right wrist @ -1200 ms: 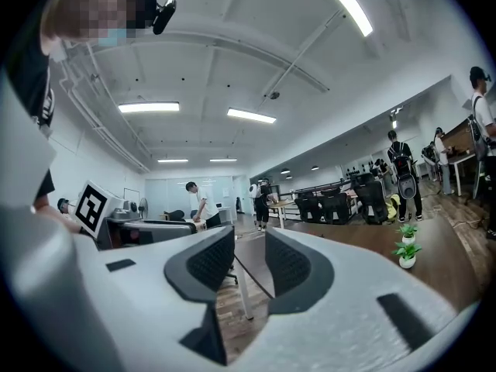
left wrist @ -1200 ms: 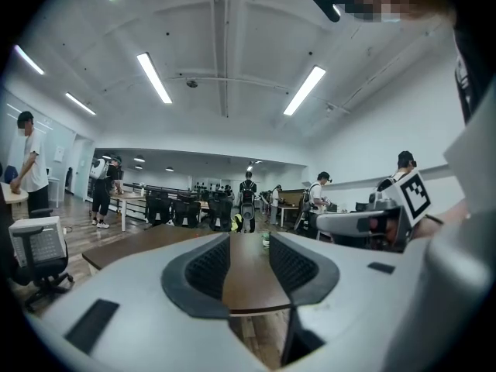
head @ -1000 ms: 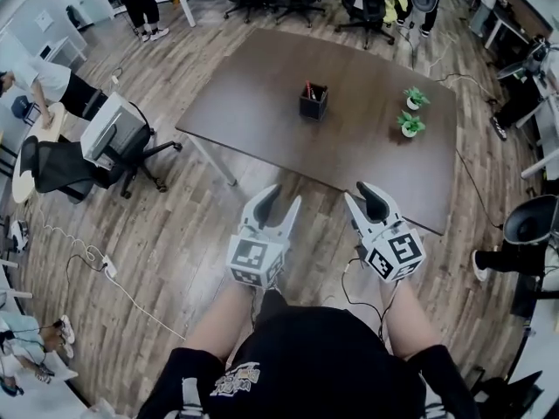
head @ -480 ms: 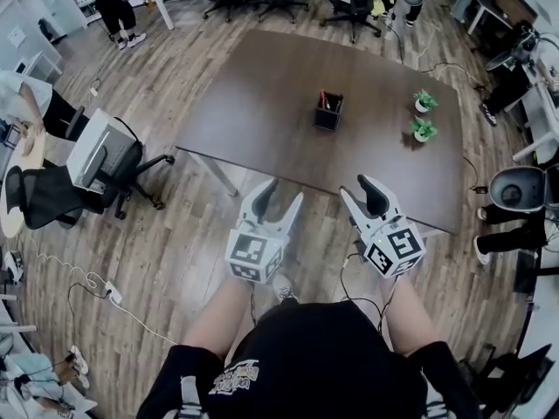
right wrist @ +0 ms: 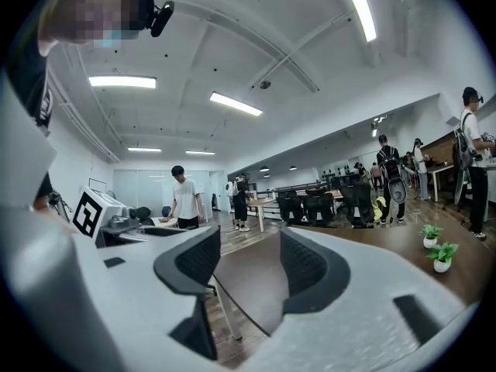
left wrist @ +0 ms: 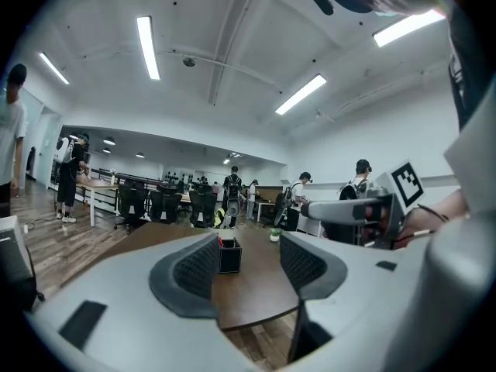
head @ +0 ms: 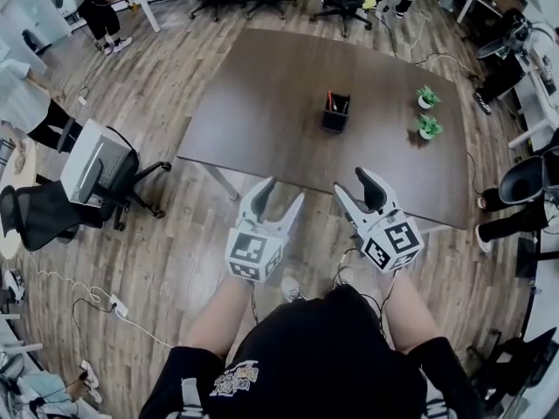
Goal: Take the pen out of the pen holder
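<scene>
- Grippers nearest: left gripper (head: 282, 192) and right gripper (head: 354, 183) hover by the table's (head: 262, 103) near edge, jaws opening, nothing between them.
- Approach step, likely; next comes a reach to the mid-table pen holder (head: 335, 114), with the red pen (head: 330, 100) standing inside.
- Left gripper view frames the pen holder between its jaws; right gripper view misses it.

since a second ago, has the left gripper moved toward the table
Yes. The left gripper has come forward toward the table; the strip of floor before its near edge has nearly gone. Its jaws are opening, nothing between them.
</scene>
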The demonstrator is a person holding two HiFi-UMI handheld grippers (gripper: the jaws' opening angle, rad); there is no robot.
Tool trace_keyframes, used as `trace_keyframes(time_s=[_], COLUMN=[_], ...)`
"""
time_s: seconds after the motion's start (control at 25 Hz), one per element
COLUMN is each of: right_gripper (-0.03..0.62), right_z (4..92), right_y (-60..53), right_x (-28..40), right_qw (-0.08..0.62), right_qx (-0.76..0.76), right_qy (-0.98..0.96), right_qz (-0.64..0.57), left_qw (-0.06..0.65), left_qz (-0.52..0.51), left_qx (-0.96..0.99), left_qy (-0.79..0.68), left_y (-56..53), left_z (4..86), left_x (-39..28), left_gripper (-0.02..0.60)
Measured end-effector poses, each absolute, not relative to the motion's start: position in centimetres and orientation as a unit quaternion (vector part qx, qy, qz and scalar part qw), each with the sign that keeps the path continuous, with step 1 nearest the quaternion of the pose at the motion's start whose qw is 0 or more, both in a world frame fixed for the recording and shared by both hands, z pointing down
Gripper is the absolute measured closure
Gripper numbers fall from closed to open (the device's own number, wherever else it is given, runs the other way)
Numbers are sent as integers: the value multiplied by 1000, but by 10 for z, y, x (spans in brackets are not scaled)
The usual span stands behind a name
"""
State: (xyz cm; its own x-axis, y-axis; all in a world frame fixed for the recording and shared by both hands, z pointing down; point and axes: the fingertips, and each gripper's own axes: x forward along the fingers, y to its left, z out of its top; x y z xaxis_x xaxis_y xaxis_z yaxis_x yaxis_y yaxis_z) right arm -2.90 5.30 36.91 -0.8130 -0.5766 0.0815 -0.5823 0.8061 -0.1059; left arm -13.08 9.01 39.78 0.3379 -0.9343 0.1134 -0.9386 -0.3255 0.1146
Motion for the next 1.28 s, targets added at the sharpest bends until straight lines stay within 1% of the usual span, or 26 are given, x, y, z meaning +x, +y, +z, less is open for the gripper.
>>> trace_keyframes(time_s=[0.24, 0.64, 1.28], right_gripper=[341, 338, 338], right_z=[372, 377, 391], right_y=[37, -27, -150], right_x=[-40, -31, 23], right_qw=[25, 14, 4], right_qx=[302, 290, 256], right_qy=[-951, -954, -962], right_qz=[65, 76, 96], left_qw=[83, 88, 83], left_qz=[12, 25, 42], left_qx=[814, 806, 777], left_qy=[-575, -585, -623], left_y=[75, 16, -110], left_z=[402, 409, 417], left_x=[-140, -131, -91], left_gripper=[356, 357, 357])
